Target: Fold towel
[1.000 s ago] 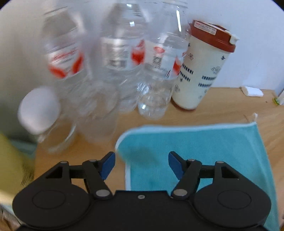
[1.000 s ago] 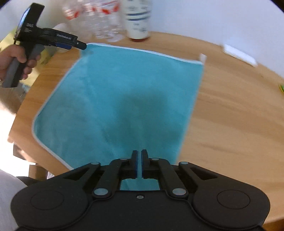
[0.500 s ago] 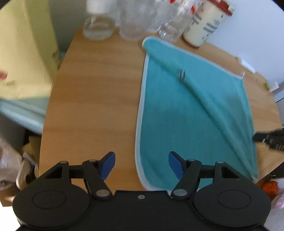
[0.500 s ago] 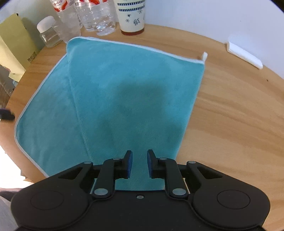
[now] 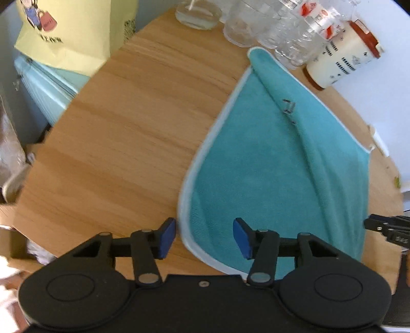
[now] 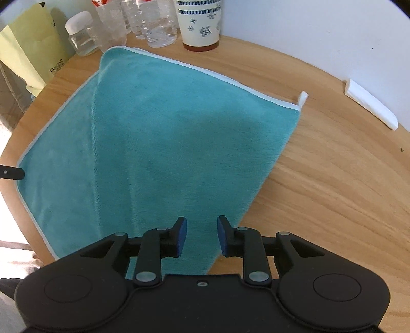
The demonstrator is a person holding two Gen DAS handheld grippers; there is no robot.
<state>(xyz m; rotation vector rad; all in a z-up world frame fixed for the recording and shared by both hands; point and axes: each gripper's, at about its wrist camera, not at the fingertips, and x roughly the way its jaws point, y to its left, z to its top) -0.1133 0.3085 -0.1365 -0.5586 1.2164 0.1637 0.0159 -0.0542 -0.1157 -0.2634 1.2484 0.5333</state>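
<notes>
The left gripper (image 5: 204,237), black with blue pads, hangs with its jaws wide apart and empty over the near corner of the teal microfibre towel with pale piping (image 5: 276,164), which lies on the round wooden table (image 5: 123,143) with one side folded diagonally over itself. The right gripper (image 6: 201,237) is also parted, less widely, holding nothing, above the towel's folded near edge. At 12 o'clock beyond the towel stand clear plastic bottles (image 6: 153,23) and a white patterned cup (image 6: 201,23); a yellow paper bag (image 5: 77,30) sits at 10 o'clock in the left wrist view.
</notes>
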